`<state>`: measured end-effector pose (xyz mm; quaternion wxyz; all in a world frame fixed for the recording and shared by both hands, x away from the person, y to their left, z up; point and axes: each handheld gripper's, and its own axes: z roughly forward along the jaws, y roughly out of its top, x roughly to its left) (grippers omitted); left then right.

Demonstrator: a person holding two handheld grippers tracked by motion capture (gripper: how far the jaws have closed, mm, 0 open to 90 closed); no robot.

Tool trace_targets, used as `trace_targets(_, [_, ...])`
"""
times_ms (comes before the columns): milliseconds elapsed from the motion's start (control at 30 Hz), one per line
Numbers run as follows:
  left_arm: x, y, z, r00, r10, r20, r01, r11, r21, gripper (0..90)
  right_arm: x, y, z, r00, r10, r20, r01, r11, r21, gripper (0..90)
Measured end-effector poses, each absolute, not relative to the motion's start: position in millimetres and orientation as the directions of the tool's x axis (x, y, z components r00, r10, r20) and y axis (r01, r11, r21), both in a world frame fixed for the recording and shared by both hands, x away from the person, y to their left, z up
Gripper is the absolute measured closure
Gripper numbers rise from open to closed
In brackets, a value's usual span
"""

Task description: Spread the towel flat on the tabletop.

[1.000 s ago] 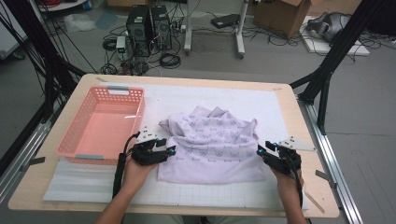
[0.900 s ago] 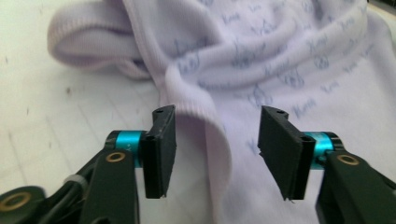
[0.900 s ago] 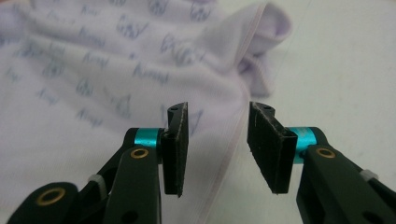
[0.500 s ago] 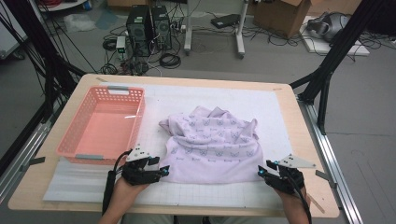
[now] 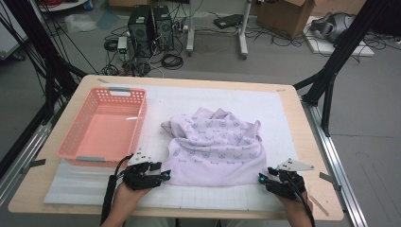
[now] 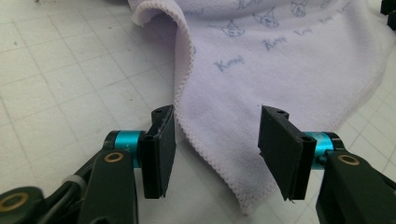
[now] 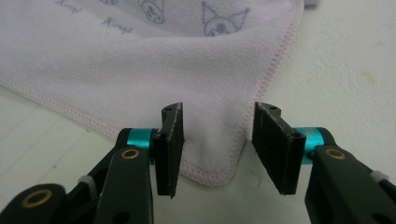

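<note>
A lilac towel printed with cartoon faces lies rumpled on the white gridded mat. My left gripper sits at its near left corner. In the left gripper view that corner of the towel lies flat between the left gripper's pads, which do not press on it; the jaws have just been closing a little. My right gripper is at the near right corner. There the towel reaches between the right gripper's pads, untouched, and the jaws have just been opening.
An empty pink plastic basket stands on the left of the table. The wooden table edge runs close to the right of the mat. Beyond the table, computers, cables and boxes lie on the floor.
Both hands have drawn back toward the near table edge, from beside the towel to its two near corners. The towel has not moved.
</note>
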<state>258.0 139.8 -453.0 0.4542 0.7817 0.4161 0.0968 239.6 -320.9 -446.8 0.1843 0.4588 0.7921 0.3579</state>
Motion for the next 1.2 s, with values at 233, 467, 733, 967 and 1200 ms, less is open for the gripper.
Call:
trace_targets(233, [250, 129, -452, 0.644, 0.757, -0.109, 0.513, -0.321, 0.796, 51.3, 241, -321, -447, -0.518, 0.855, 0.036, 0.592, 0.328, 0.736, 54.3])
trace_targets(467, [247, 128, -451, 0.654, 0.750, -0.101, 0.511, -0.339, 0.790, 85.4, 240, -321, -447, -0.486, 0.873, 0.045, 0.610, 0.302, 0.733, 65.3])
trace_targets(733, [240, 133, -450, 0.638, 0.751, -0.170, 0.553, -0.293, 0.780, 86.9, 242, -321, -445, -0.513, 0.856, 0.065, 0.617, 0.314, 0.722, 84.3])
trace_targets(967, [230, 136, -445, 0.619, 0.752, -0.226, 0.566, -0.229, 0.792, 86.9, 238, -318, -441, -0.500, 0.865, 0.050, 0.636, 0.327, 0.698, 84.5])
trace_targets(1200, [216, 143, -446, 0.601, 0.758, -0.253, 0.577, -0.193, 0.793, 86.8, 231, -323, -444, -0.500, 0.863, 0.074, 0.622, 0.299, 0.724, 84.5])
